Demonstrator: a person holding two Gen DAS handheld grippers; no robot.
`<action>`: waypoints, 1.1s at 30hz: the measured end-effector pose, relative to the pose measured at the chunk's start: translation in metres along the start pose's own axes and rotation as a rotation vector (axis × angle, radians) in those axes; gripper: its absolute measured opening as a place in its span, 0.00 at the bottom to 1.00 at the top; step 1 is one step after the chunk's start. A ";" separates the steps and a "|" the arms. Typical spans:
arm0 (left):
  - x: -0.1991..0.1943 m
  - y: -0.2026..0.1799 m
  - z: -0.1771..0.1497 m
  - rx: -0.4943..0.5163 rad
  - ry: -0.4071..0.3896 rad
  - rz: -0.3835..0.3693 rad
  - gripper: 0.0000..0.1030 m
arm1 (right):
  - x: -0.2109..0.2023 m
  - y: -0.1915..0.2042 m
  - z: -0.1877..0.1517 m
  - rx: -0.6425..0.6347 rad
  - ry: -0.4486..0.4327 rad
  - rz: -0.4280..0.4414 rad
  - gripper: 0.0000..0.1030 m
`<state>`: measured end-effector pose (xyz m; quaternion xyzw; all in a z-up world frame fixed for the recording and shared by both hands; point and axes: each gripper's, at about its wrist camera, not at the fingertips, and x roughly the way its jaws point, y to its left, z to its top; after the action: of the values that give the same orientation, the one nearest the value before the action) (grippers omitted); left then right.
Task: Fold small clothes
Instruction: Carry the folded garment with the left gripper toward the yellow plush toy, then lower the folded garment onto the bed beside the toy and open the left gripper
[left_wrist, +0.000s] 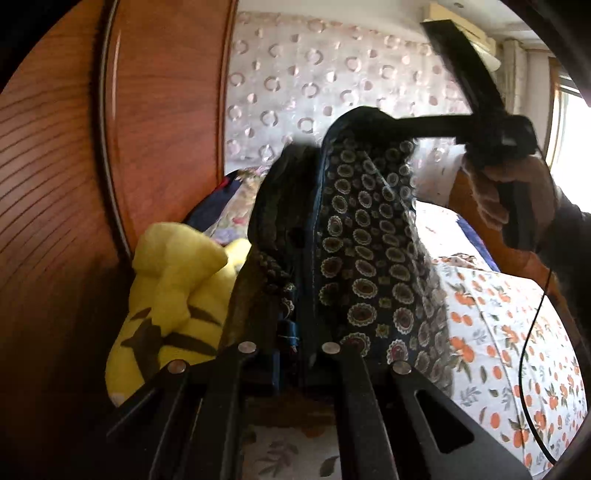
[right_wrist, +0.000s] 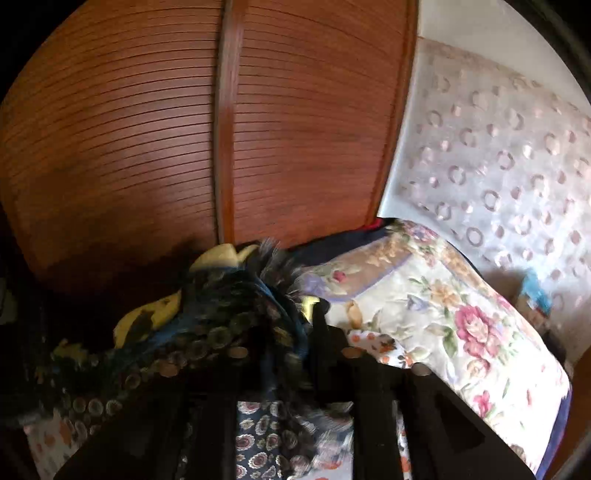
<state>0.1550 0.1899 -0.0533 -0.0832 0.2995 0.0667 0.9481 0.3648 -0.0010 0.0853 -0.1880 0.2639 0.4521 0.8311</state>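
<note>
Left hand-held gripper (left_wrist: 291, 354) clamped shut, right hand-held gripper (left_wrist: 417, 127) raised, closed

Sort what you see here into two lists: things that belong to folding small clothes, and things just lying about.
Part of the job:
patterned scarf
left gripper
right gripper

Just lying about:
yellow plush toy
floral pillow
orange-print sheet
wooden wardrobe doors

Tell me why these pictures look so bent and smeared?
Left wrist view: the fisheye lens bows the wooden wardrobe, bright window light washes out the right edge, and the yellow plush toy is soft. Right wrist view: the dark patterned scarf is smeared by motion, and shadow hides the gripper.
</note>
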 end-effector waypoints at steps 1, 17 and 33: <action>0.001 0.001 -0.002 -0.006 0.003 0.005 0.06 | -0.001 -0.003 0.000 0.014 -0.011 -0.004 0.48; -0.027 0.003 0.022 0.024 -0.098 0.058 0.71 | -0.001 -0.028 -0.117 0.117 0.079 0.063 0.57; -0.042 -0.027 0.016 0.086 -0.088 0.032 0.78 | -0.055 0.030 -0.132 0.161 0.022 -0.014 0.59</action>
<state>0.1349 0.1636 -0.0128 -0.0347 0.2615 0.0724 0.9619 0.2785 -0.0938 0.0119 -0.1271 0.3073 0.4216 0.8436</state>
